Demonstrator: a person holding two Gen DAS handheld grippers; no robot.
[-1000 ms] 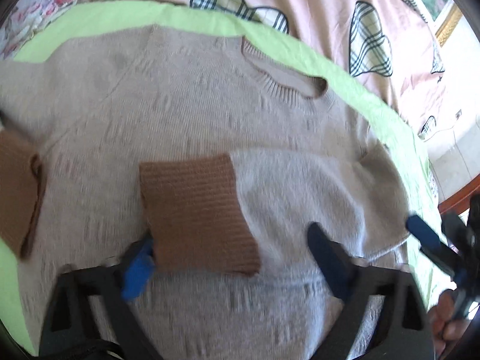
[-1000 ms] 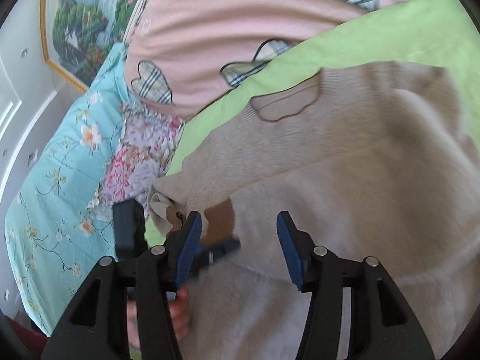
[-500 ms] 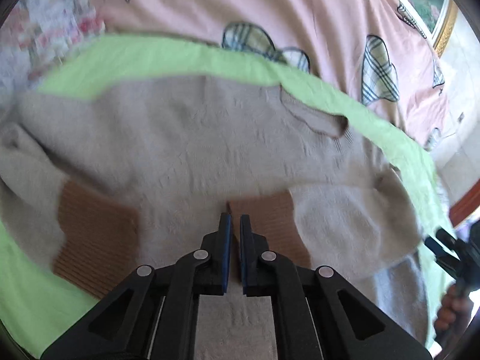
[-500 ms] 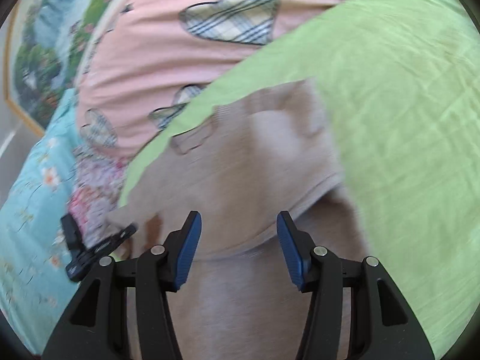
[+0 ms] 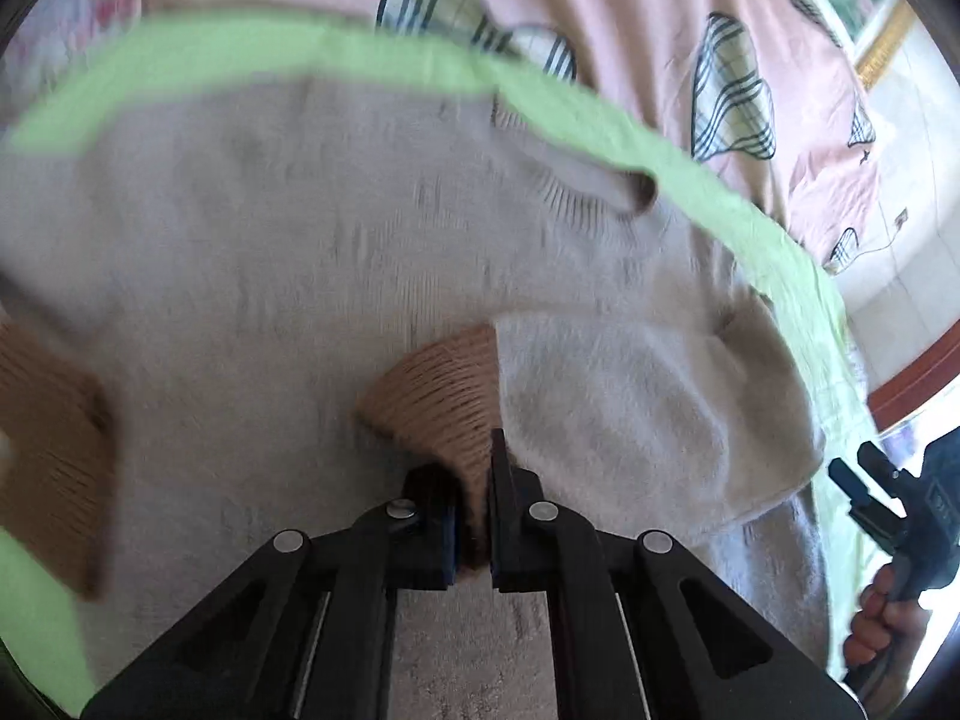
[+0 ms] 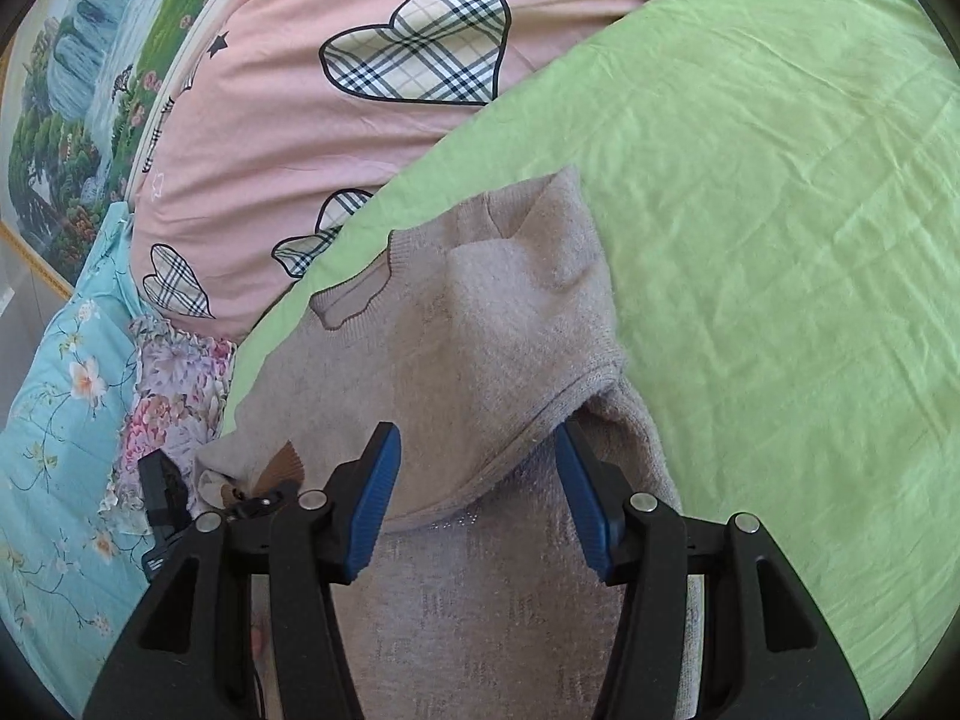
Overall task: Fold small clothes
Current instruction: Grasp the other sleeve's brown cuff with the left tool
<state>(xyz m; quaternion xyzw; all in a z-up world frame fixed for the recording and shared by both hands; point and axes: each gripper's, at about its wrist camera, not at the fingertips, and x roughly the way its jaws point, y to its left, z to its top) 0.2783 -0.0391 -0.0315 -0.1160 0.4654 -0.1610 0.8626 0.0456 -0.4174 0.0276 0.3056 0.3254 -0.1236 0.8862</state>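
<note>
From the left wrist we see the left gripper [image 5: 474,516] clamped on the brown cuff [image 5: 444,396] of a sleeve folded over the beige sweater [image 5: 270,276]; blur softens the edges, so the pinch seems slight. From the right wrist, the right gripper [image 6: 480,498] stands half-spread, holding nothing, over the sweater's folded edge on the green sheet [image 6: 780,240], near the pink quilt [image 6: 312,138] and its 1 big plaid heart.
</note>
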